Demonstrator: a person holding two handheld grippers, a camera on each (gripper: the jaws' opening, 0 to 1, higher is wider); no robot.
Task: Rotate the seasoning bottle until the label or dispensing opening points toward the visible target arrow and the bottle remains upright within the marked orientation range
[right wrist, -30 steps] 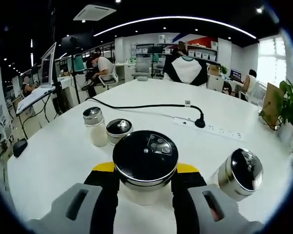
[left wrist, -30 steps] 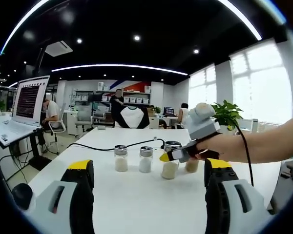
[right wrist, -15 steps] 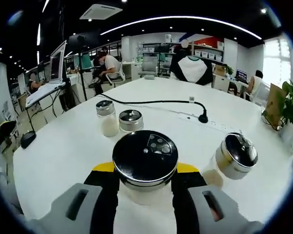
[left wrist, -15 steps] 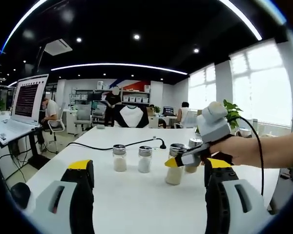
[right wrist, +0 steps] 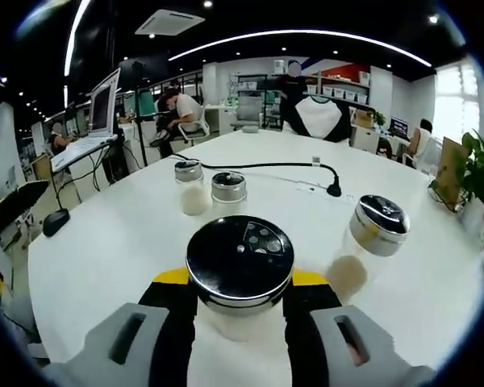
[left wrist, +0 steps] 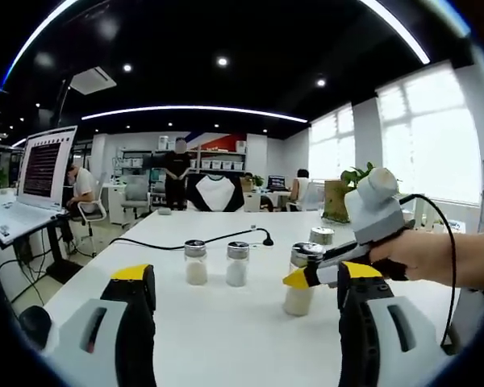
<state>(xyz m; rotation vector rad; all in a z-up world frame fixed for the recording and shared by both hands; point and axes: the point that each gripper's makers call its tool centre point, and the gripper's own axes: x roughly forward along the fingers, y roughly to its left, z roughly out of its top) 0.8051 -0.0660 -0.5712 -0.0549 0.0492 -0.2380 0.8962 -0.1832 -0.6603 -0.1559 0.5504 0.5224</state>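
1. On the white table [left wrist: 226, 322], the left gripper [left wrist: 242, 322] hangs idle with jaws spread and nothing between them.
2. Two small shaker jars [left wrist: 196, 262] stand near each other beyond it.
3. Further right, the right gripper [left wrist: 306, 278] is clamped on the seasoning bottle [left wrist: 300, 278], which stands upright.
4. In the right gripper view the bottle's lid holes [right wrist: 262, 238] face up and slightly right.
5. The turning step seems underway; no target arrow is visible, so the next move likely calls for careful twisting without tilting.

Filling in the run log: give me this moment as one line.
right claw: shut on seasoning bottle | bottle: upright, holes in lid visible | left claw: open, holds nothing | three other bottles on white table
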